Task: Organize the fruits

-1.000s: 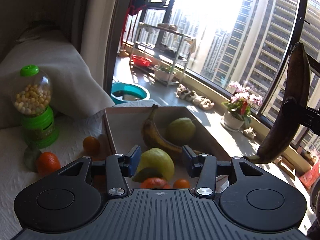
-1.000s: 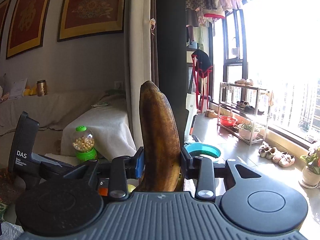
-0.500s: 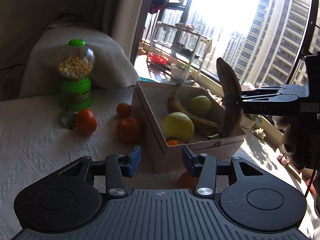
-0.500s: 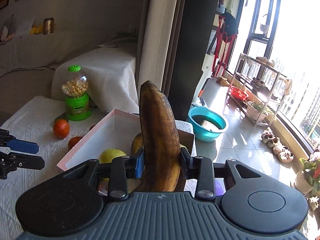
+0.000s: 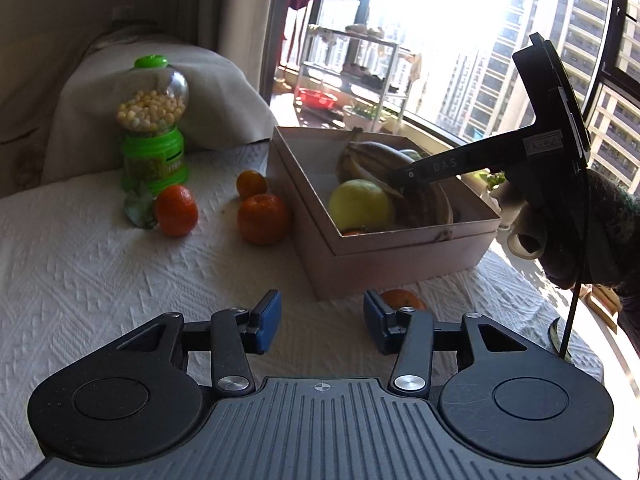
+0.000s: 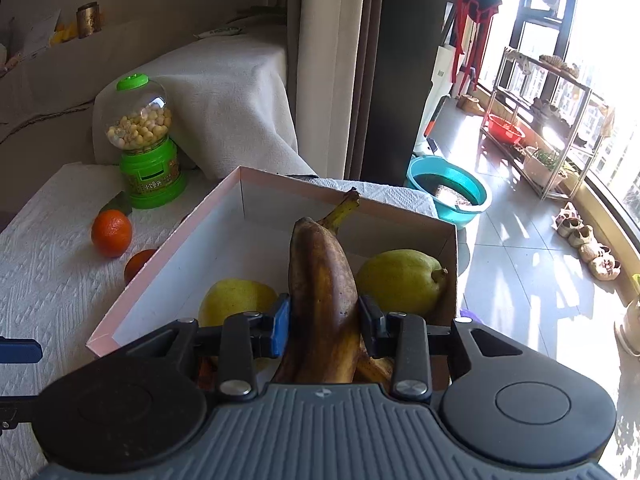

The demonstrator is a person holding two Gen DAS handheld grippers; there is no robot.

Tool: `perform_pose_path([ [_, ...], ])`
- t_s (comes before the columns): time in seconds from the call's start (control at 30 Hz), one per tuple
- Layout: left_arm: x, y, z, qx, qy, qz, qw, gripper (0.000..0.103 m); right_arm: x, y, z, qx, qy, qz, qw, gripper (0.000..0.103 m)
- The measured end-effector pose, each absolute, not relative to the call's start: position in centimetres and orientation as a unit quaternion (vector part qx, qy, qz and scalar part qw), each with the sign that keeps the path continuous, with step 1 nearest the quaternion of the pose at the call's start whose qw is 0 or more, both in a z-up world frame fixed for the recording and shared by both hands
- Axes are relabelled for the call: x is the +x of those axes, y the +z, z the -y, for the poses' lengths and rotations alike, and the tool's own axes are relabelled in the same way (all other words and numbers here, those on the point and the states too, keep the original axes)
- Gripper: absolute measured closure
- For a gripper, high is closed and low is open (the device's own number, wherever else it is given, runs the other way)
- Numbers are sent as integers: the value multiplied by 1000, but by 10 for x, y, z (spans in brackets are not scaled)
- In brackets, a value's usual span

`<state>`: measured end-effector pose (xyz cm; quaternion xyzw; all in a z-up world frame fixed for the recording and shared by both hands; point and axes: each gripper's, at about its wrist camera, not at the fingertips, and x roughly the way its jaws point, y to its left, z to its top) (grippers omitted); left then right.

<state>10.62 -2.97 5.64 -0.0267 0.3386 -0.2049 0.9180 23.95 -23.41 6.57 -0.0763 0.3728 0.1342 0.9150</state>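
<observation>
Brown banana lengthwise between clamped right gripper jaws, tip toward box; left gripper jaws apart, empty

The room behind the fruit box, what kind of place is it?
Probably a living room in a high-rise flat: a cloth-covered sofa, a shoe rack by big windows, and tower blocks outside.

right gripper lowered brown banana from upright in air into box.
</observation>
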Motion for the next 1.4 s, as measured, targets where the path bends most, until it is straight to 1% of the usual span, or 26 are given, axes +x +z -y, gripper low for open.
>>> perform_pose_path([
  [0.17, 103, 58, 30, -24, -204, -338, 918, 53, 242, 60, 240, -62, 116, -383, 914, 67],
  [0.3, 106, 55, 29, -25, -199, -343, 917, 53, 229, 67, 244, -56, 112, -361, 924, 66],
  [0.33, 107, 54, 29, -25, -198, -344, 917, 53, 224, 70, 244, -57, 109, -353, 927, 62],
  [0.37, 107, 54, 28, -26, -198, -345, 917, 53, 219, 74, 245, -57, 106, -345, 931, 56],
  [0.5, 110, 49, 23, -27, -186, -346, 919, 53, 186, 93, 245, -60, 105, -296, 947, 51],
  [0.57, 112, 47, 19, -29, -174, -346, 921, 53, 167, 99, 244, -54, 114, -281, 951, 42],
  [0.67, 116, 45, 9, -38, -155, -344, 925, 53, 138, 99, 242, -40, 123, -275, 953, 36],
  [0.8, 129, 47, -5, -55, -143, -324, 934, 53, 100, 84, 232, -48, 130, -268, 954, 35],
  [0.83, 136, 48, -9, -61, -141, -321, 935, 53, 93, 80, 230, -49, 133, -268, 953, 33],
  [0.97, 175, 60, -14, -79, -157, -310, 934, 53, 71, 58, 217, -59, 139, -273, 950, 32],
  [1.03, 200, 68, -9, -93, -181, -315, 927, 53, 67, 46, 214, -55, 142, -282, 947, 32],
  [1.1, 234, 72, 0, -99, -193, -340, 915, 53, 69, 35, 213, -47, 135, -292, 946, 32],
  [1.17, 264, 71, 8, -87, -189, -370, 905, 60, 71, 28, 213, -42, 125, -297, 946, 32],
  [1.2, 280, 68, 15, -75, -186, -387, 900, 67, 71, 25, 215, -37, 123, -297, 946, 32],
  [1.3, 308, 59, 26, -57, -161, -410, 896, 68, 70, 23, 221, -17, 124, -294, 948, 32],
  [1.4, 324, 50, 32, -66, -149, -417, 894, 68, 69, 18, 223, -6, 127, -296, 947, 32],
])
